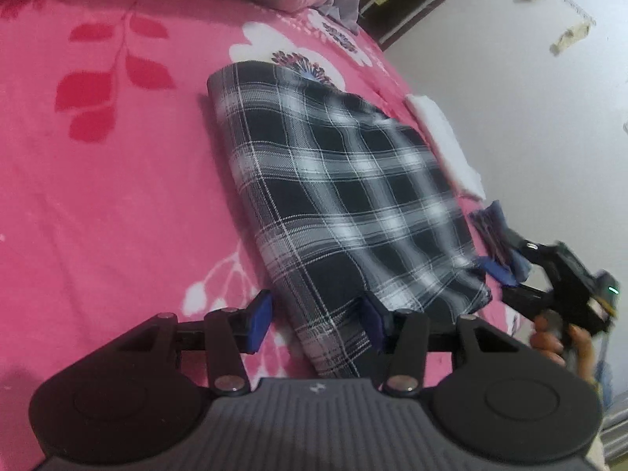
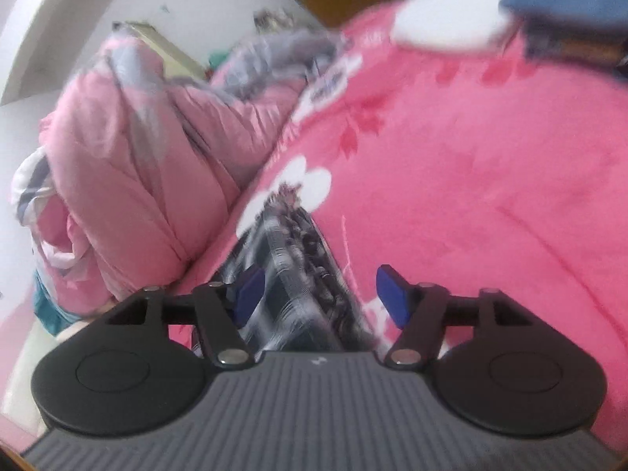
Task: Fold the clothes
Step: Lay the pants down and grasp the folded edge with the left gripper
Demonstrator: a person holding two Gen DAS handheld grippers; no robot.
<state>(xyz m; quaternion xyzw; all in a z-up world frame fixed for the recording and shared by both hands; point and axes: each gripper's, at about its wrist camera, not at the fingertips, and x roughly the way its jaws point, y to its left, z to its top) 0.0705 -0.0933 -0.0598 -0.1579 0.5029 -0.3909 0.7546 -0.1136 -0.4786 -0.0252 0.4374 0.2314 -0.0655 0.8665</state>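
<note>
A folded black-and-white plaid garment point(image 1: 337, 196) lies flat on the pink flowered bedsheet point(image 1: 117, 196). My left gripper point(image 1: 316, 322) is open and straddles its near corner: the left pad is over the sheet just beside the cloth's edge, the right pad over the plaid. My right gripper point(image 2: 322, 296) is open too, with the plaid garment point(image 2: 290, 274) running between its blue pads and none pressing it. In the left wrist view the right gripper point(image 1: 506, 263) shows blurred at the garment's right corner, held by a hand point(image 1: 549, 341).
A folded white cloth point(image 1: 443, 145) and a dark blue item point(image 1: 488, 221) lie along the bed's right edge, beside a white wall point(image 1: 510, 98). A heap of pink quilt point(image 2: 129, 180) fills the head of the bed. Bare sheet spreads left of the garment.
</note>
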